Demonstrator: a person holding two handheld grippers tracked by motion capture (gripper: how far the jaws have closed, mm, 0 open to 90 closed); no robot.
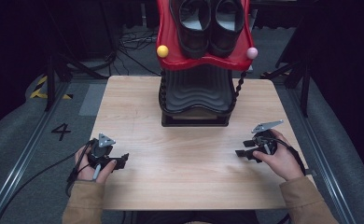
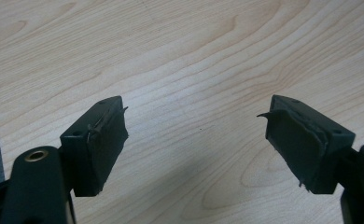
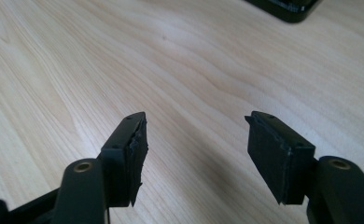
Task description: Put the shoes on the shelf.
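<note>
High view: a pair of black shoes sits on a red-topped rack at twelve o'clock on the table. They look stiff and fairly heavy, best gripped at the heel collar. Left gripper rests at seven o'clock, right gripper at four. Left gripper view: jaws spread wide over bare wood. Right gripper view: jaws likewise apart, and it adds the rack's black base at one o'clock.

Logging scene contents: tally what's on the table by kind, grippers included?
Shoe rack: 1
Black shoes: 2
Knob balls, yellow and pink: 2
Grippers, left and right, both open: 2
Total: 7
</note>
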